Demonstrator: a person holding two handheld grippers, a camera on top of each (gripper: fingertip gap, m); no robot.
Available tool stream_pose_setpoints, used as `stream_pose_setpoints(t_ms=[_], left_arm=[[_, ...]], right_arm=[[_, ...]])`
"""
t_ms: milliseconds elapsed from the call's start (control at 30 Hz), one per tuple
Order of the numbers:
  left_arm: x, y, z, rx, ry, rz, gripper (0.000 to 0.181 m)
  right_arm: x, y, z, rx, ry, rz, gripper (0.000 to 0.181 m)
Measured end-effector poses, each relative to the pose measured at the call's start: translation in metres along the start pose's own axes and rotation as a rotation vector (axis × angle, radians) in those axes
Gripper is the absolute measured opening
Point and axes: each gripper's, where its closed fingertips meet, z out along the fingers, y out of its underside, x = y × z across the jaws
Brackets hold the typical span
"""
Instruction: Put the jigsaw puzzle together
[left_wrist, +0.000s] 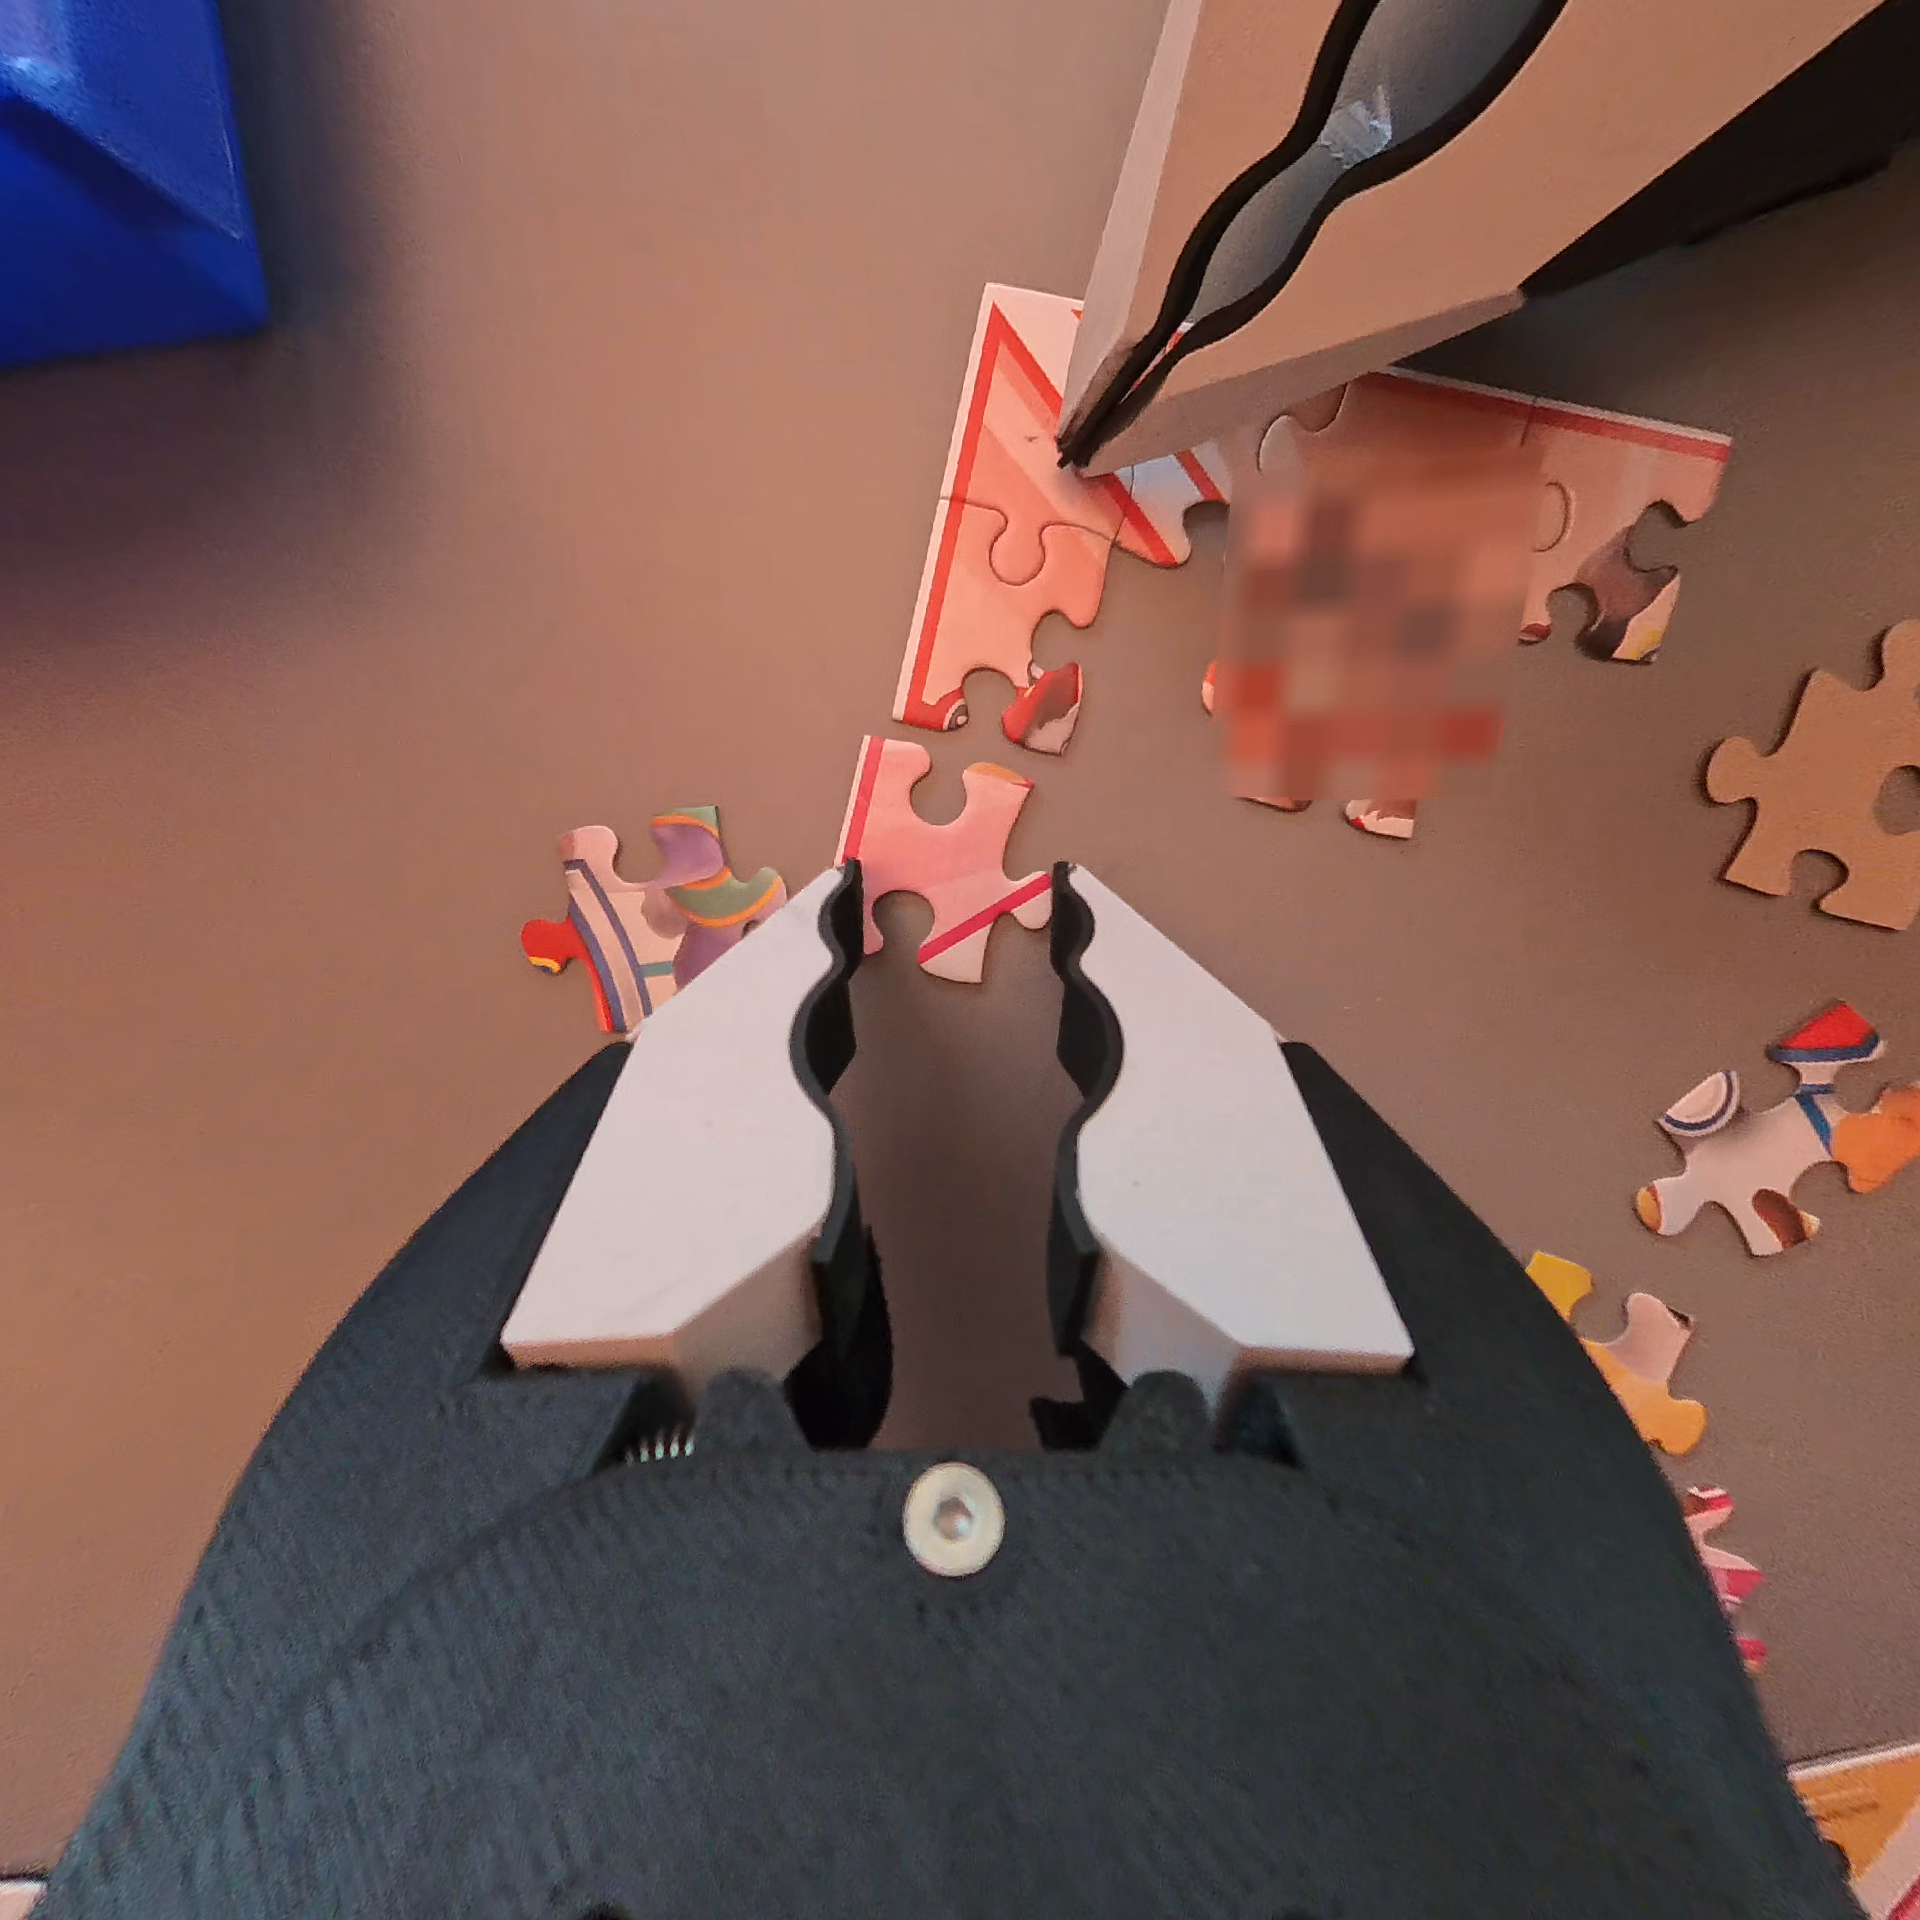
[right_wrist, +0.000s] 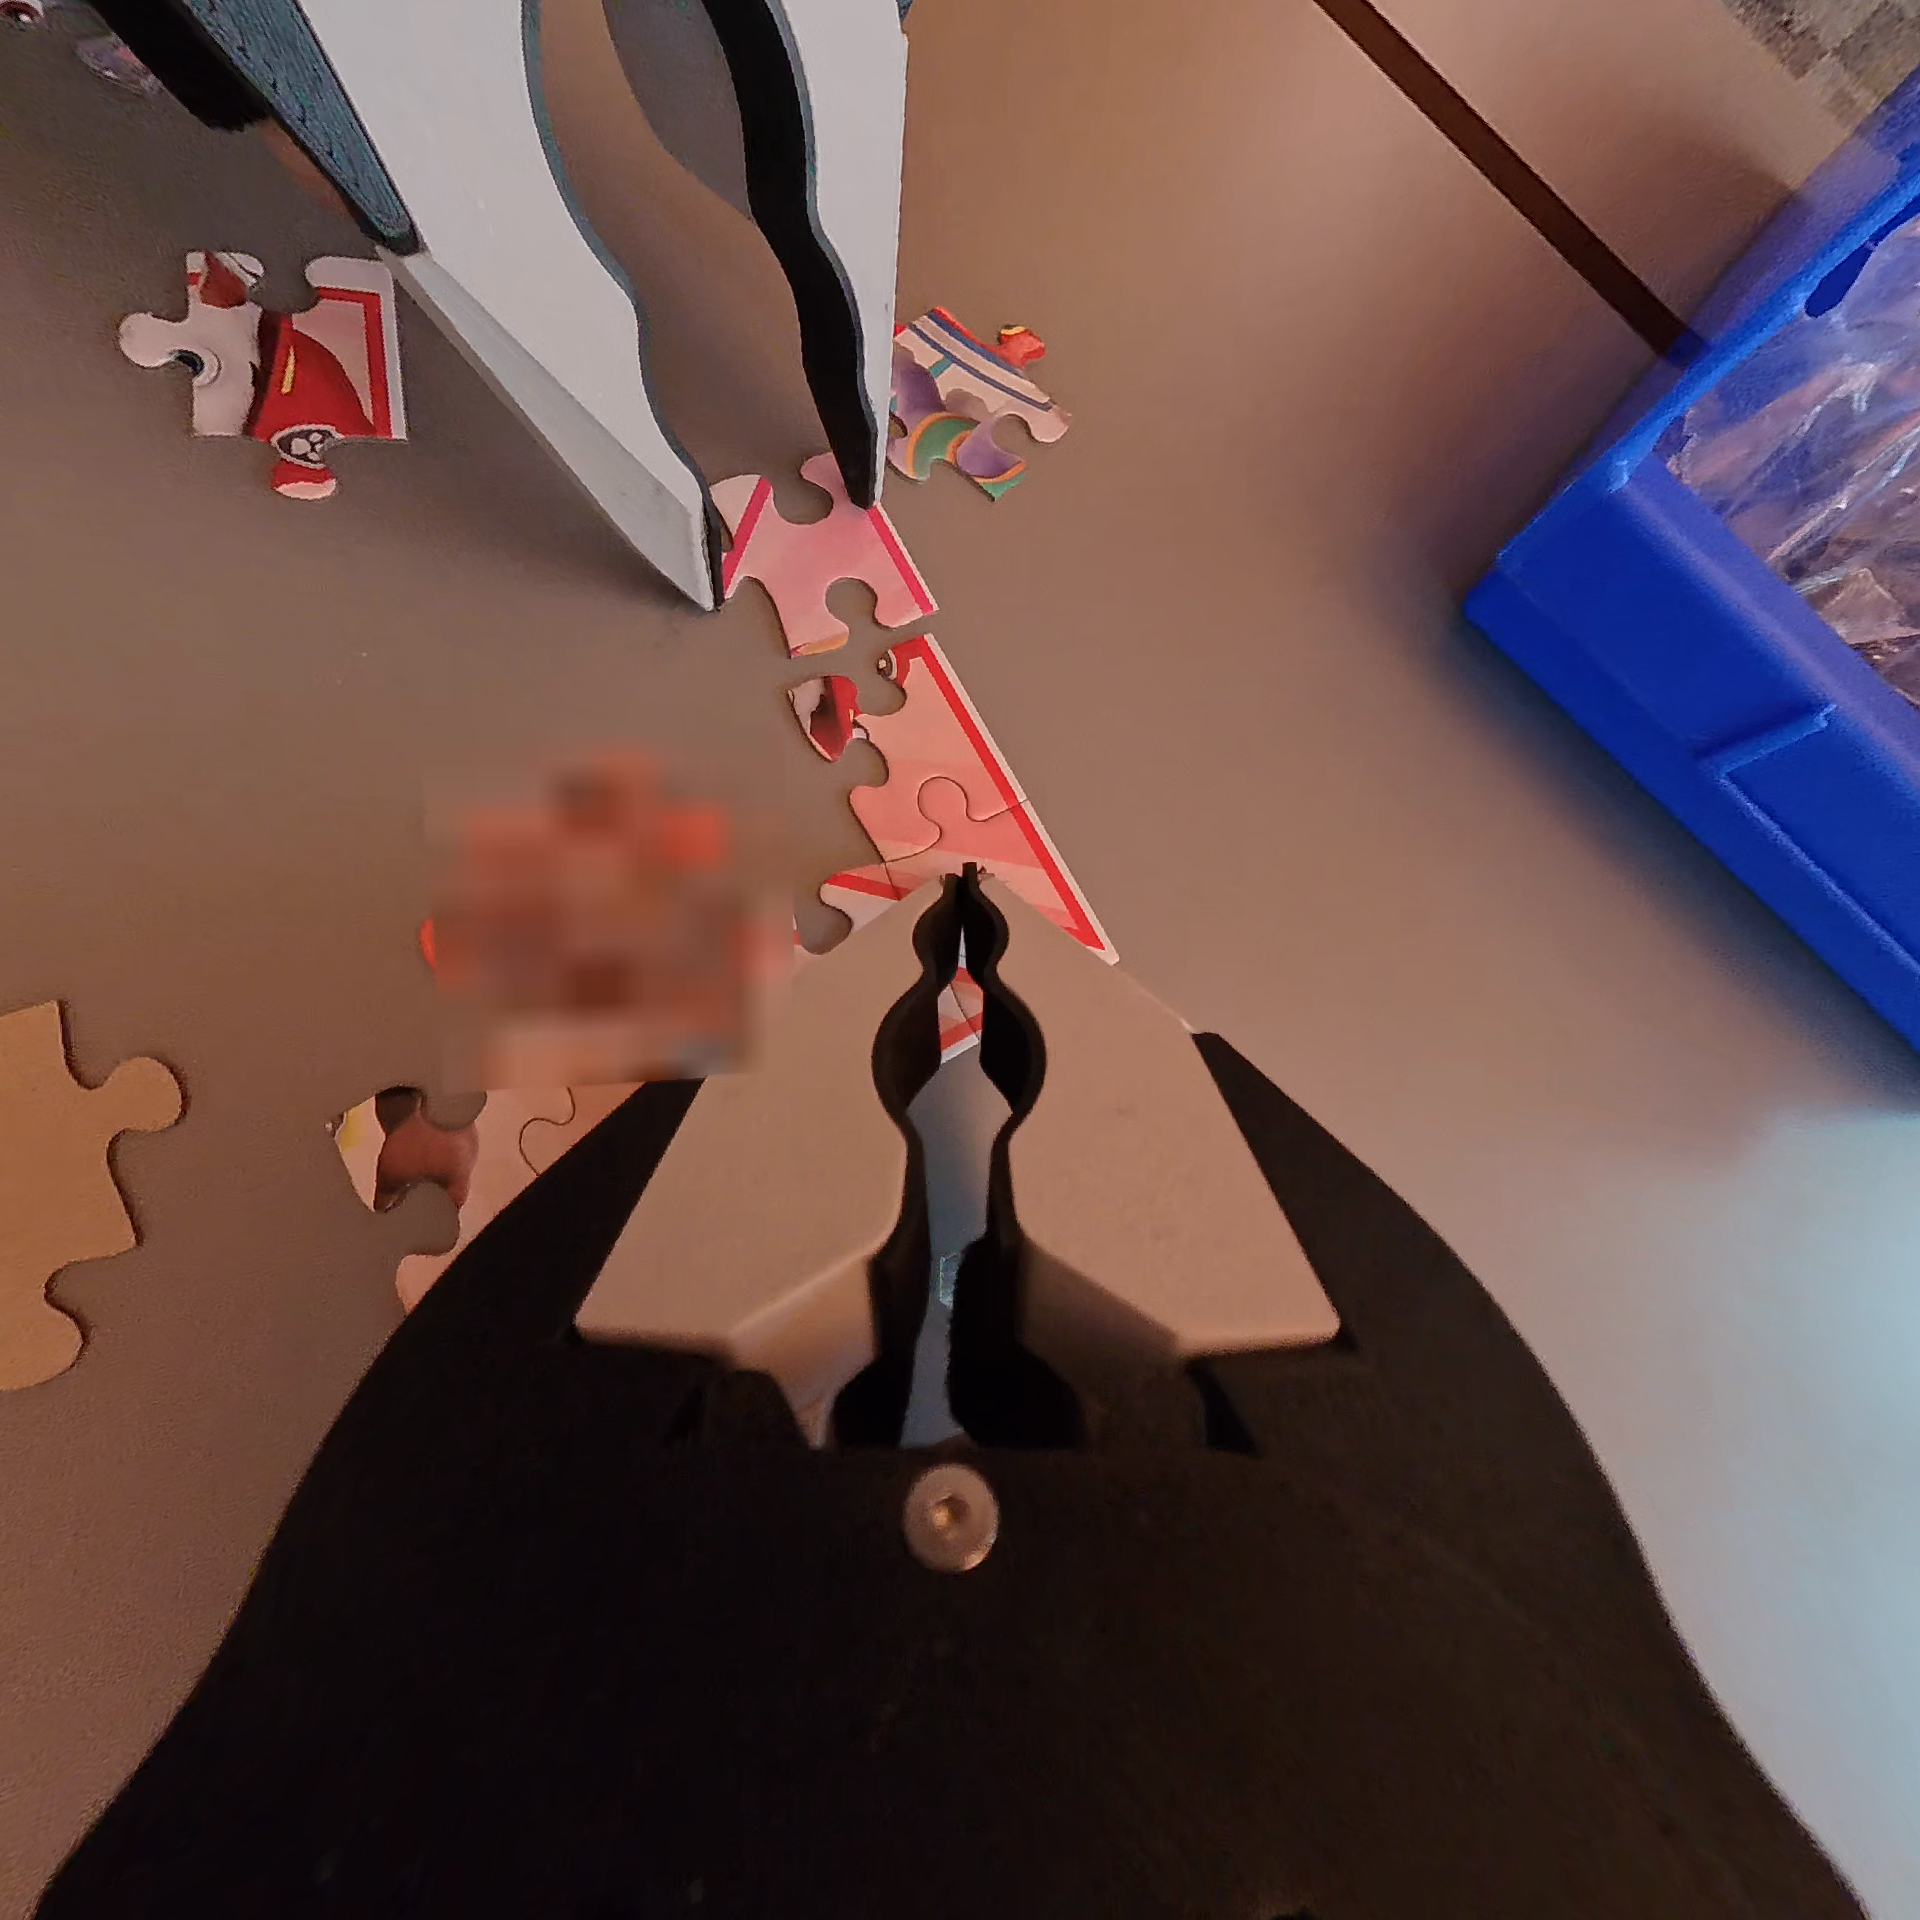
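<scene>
A partly joined puzzle with a red border lies flat on the grey table; it also shows in the right wrist view. A loose pink edge piece lies just short of its open end, with a small gap, and shows again in the right wrist view. My left gripper is open, with its fingertips down on either side of this piece; the right wrist view shows it from above. My right gripper is shut and empty, with its tip resting on the joined corner piece; it also shows in the left wrist view.
Loose pieces lie around: a purple one, a face-down brown one, a white and blue one, a yellow one, a red one. A blue bin stands at the side. Spacing between my two grippers at the tips: around 8 centimeters.
</scene>
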Motion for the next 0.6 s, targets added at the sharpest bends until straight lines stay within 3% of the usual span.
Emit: stream_pose_setpoints(t_ms=[200,333,467,533,600], left_arm=[[0.019,-0.008,-0.009,0.029,-0.019,0.054,0.038],[0.088,-0.022,-0.02,0.073,0.113,0.136,0.045],[0.151,-0.018,-0.016,0.035,0.174,0.234,0.054],[0.156,-0.007,-0.009,-0.025,0.118,0.263,0.061],[0.151,-0.005,-0.013,-0.002,0.094,0.232,0.06]], right_arm=[[0.005,-0.006,-0.008,0.049,0.014,-0.001,0.0],[0.01,-0.002,-0.01,0.049,0.02,0.024,0.0],[0.011,-0.002,-0.012,0.055,0.019,0.033,0.0],[0.011,-0.002,-0.011,0.052,0.024,0.025,0.0],[0.013,-0.002,-0.013,0.057,0.04,0.025,0.0]])
